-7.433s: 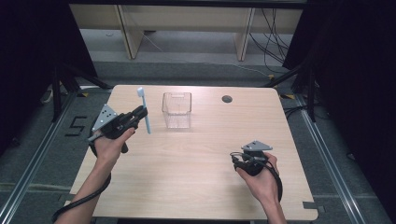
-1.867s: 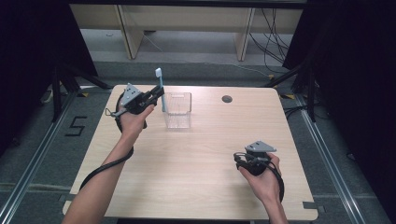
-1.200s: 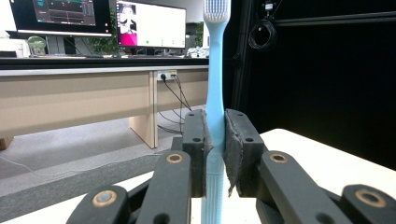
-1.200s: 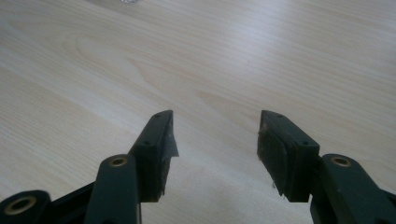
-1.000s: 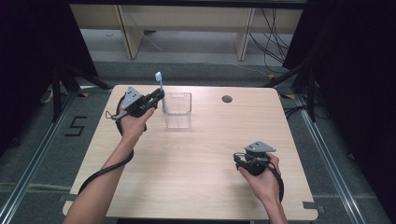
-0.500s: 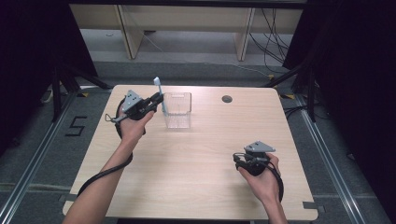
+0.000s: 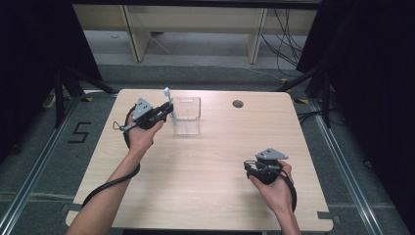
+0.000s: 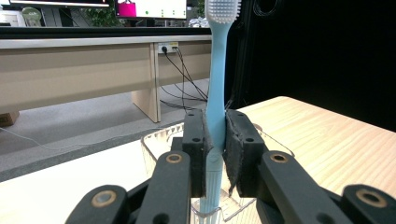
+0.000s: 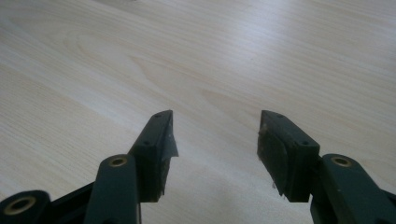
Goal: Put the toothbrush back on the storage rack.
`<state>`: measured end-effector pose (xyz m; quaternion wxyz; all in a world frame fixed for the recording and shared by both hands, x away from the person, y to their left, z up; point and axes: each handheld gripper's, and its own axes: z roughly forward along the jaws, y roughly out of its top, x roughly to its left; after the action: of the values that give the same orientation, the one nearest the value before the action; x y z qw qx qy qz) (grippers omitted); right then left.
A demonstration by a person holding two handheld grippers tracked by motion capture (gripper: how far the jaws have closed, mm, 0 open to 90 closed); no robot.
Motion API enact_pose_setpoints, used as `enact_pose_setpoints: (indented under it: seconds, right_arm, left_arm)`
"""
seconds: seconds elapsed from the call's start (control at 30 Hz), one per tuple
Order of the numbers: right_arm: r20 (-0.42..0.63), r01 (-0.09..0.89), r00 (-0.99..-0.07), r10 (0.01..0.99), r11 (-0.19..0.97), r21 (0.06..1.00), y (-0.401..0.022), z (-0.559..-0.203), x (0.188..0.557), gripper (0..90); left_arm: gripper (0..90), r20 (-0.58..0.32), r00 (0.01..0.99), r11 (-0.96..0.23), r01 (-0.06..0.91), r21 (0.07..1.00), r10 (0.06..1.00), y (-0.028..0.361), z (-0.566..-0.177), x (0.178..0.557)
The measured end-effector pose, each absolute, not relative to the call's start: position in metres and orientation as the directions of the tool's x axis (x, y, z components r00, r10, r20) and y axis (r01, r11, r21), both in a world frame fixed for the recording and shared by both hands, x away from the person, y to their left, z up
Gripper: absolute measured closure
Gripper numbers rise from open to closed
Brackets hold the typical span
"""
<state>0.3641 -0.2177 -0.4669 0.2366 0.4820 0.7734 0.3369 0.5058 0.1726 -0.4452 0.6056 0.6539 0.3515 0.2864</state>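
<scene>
Clearly the left gripper [image 8: 215,140] was clamped on a light-blue toothbrush [image 8: 216,79], its two black pads pressing the handle from either side just below the middle. The brush stood upright, bristles up, and its lower end hung at the near rim of a clear plastic box [image 7: 186,115] that sat on the wooden table [image 7: 210,161] toward the far side. In the high view the left gripper [image 7: 164,111] sat just beside the box's left wall, with the toothbrush [image 7: 168,100] rising above it. The right gripper [image 9: 215,149] rested low over bare wood near the person's side, well apart from the box, jaws spread and nothing between them.

The work in hand looked like setting the brush into the box, and several things could have spoiled it. The handle's tip seemed to sit close to the rim rather than over the open middle; lowered from there, it might have caught the edge and tipped or pushed the light box, which nothing was steadying. The grip was narrow on a smooth, rounded handle, so any knock against the wall could have twisted the brush between the pads. Letting go too high might have let the brush topple against one side and lean out, or drag the box over with it.
</scene>
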Motion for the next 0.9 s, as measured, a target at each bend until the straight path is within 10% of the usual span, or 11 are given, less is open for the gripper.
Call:
enact_pose_setpoints:
  seconds: [0.9]
  right_arm:
    - [-0.064,0.574,-0.437,0.897,0.333,0.748,-0.2187,-0.4664,0.3646,46.3]
  left_arm:
    - [78.3,-0.053,0.572,-0.064,0.182,0.981,0.818,0.1698,-0.4528,0.5034]
